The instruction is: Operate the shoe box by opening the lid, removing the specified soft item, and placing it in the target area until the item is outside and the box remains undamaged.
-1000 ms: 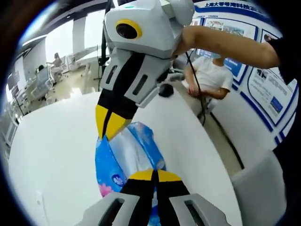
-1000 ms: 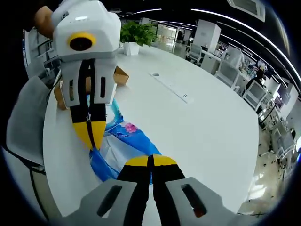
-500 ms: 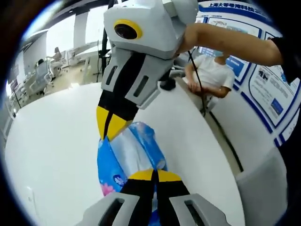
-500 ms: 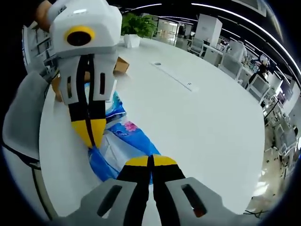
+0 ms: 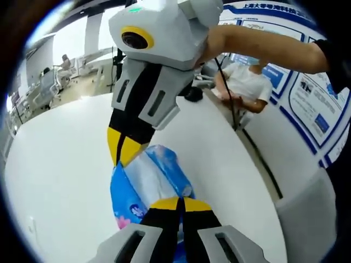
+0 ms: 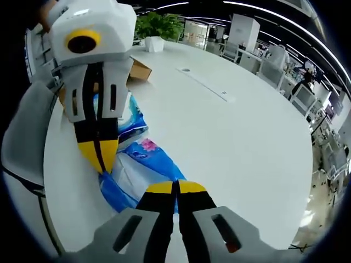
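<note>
Lying on the round white table point(image 6: 230, 137), the soft blue-and-white plastic pack point(image 6: 137, 170) is pinched at opposite ends by the left gripper point(image 5: 181, 204) and right gripper point(image 6: 176, 188); beyond it, a brown cardboard box point(image 6: 140, 69), potted plant point(image 6: 156, 27), perhaps illegible wall posters point(image 5: 315, 104).

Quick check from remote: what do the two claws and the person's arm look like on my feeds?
Both claws, left and right, have light grey bodies, black jaws with yellow tips, and a yellow-ringed lens box. A black cable hangs by the bare forearm; a dark short sleeve shows.
</note>
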Demonstrator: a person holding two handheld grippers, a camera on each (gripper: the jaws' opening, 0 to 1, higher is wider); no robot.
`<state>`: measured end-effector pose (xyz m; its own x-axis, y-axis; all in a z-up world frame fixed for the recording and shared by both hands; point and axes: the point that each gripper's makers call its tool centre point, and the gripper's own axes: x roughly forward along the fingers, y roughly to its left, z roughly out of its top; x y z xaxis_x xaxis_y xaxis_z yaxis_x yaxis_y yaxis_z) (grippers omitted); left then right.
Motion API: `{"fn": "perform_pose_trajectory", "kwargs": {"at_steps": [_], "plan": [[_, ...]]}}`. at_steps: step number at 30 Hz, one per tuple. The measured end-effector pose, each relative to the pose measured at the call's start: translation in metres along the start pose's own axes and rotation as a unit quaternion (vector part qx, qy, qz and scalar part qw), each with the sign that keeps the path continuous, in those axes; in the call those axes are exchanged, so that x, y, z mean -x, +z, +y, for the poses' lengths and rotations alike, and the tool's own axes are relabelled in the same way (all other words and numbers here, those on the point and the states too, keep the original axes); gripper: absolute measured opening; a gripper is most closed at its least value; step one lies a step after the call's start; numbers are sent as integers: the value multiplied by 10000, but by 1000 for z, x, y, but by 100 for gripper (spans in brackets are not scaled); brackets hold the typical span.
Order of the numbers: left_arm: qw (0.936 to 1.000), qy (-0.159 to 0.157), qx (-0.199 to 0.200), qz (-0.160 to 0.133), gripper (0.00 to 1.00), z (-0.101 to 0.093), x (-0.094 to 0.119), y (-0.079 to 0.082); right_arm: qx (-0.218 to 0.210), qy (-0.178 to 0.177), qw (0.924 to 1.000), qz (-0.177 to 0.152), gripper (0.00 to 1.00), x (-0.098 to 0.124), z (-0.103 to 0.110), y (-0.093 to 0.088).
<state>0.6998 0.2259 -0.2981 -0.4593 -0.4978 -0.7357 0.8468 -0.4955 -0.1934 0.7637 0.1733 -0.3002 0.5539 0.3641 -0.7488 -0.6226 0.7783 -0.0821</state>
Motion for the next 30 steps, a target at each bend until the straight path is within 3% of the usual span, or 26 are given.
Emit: {"fn": "perform_pose_trajectory", "kwargs": {"at_steps": [14,23,30], "plan": [[9998,83,-158,80,4,-2,4,0,-19,-68,10000,55,4,3,1,-1],[9993,238,-285,86,10,-2,17,0,-65,-143,9998,96,10,12,3,0],[9988,410,-251,-81,16,-7,36,5,-125,-275,9995,53,14,24,5,6]]}}
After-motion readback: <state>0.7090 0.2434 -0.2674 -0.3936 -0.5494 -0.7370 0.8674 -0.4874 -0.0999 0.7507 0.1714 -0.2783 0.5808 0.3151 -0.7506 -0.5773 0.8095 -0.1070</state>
